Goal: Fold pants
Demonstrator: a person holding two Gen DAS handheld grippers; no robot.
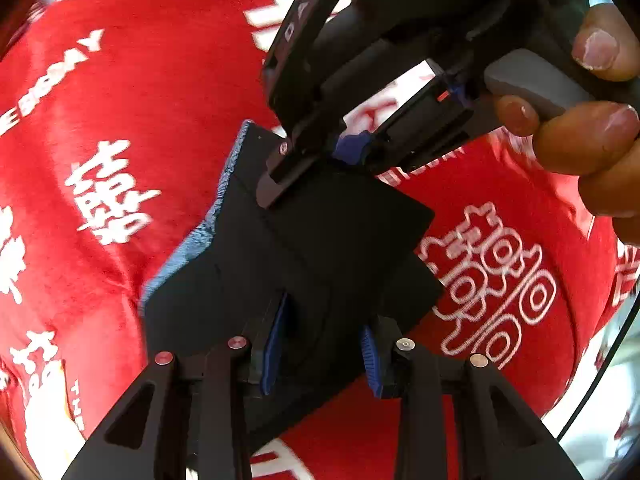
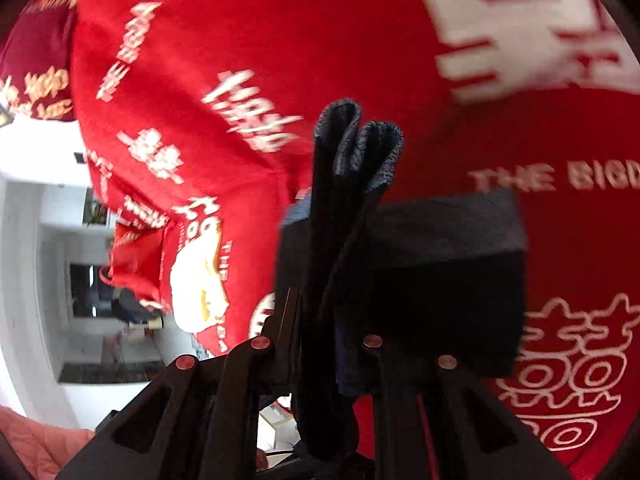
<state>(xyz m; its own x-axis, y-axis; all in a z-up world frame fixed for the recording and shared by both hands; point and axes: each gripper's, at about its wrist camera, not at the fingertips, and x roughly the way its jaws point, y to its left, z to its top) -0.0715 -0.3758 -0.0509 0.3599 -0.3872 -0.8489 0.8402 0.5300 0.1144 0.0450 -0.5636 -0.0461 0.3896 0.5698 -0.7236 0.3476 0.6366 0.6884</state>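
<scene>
Both tools apparently pinch pants (image 1: 320, 240).

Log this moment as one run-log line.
task: fold pants | left gripper: shut on pants | right gripper: shut on pants | surface: red printed cloth

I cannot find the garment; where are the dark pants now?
In both wrist views the dark pants sit centre frame, above the red printed cloth, held between the left gripper and right gripper.
</scene>
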